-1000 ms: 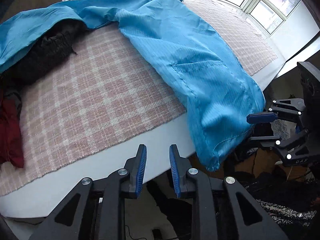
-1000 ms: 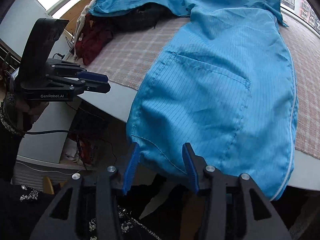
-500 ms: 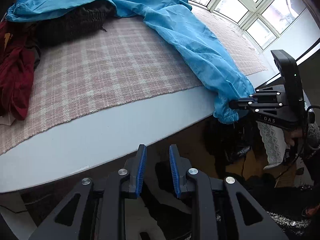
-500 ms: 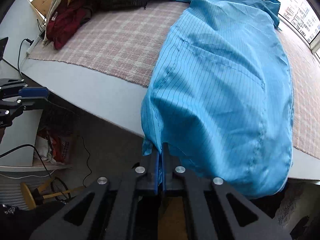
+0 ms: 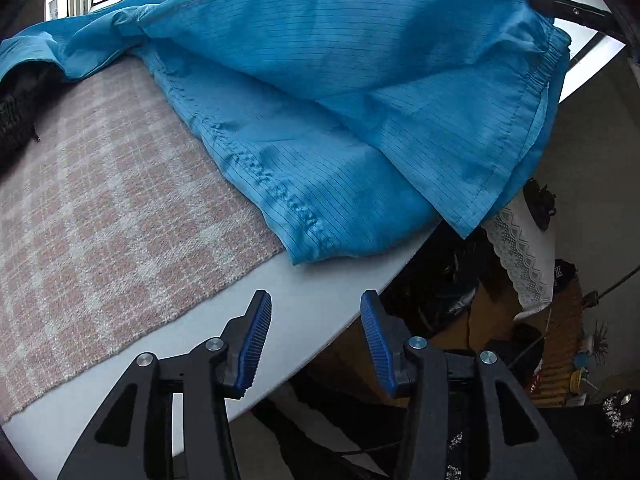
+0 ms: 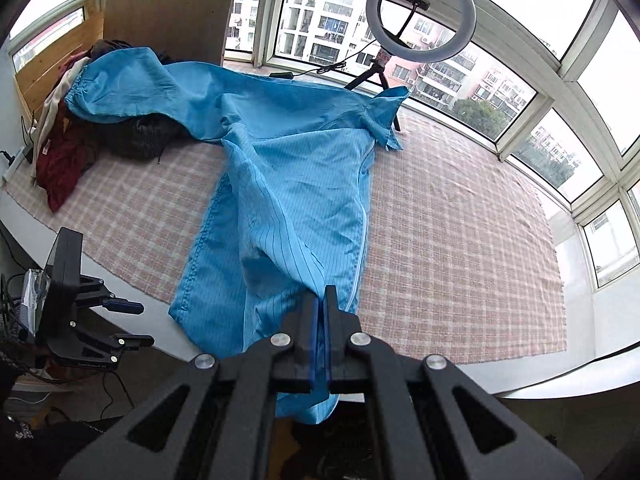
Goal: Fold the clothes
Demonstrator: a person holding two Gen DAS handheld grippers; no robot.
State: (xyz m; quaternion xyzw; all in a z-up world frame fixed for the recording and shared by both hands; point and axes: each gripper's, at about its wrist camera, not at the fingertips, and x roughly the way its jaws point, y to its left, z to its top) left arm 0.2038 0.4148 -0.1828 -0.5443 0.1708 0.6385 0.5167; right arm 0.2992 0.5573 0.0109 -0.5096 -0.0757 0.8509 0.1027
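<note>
A blue striped garment lies lengthwise on the table, one sleeve draped over the clothes pile at the back left. My right gripper is shut on the garment's lower hem and holds it lifted above the near table edge. In the left wrist view the raised hem hangs as a fold over the lower layer. My left gripper hovers over the white table edge just short of that lower corner; its jaws are opening with nothing between them. It also shows at the left of the right wrist view as the left gripper.
A pink checked cloth covers the white table. A red garment and a dark one are piled at the back left. A ring light on a tripod stands by the windows. Clutter sits on the floor below the table's edge.
My right gripper closed on the garment's hem and rose, lifting it over the table. My left gripper moved in toward the garment's lower corner and its jaws widened.
</note>
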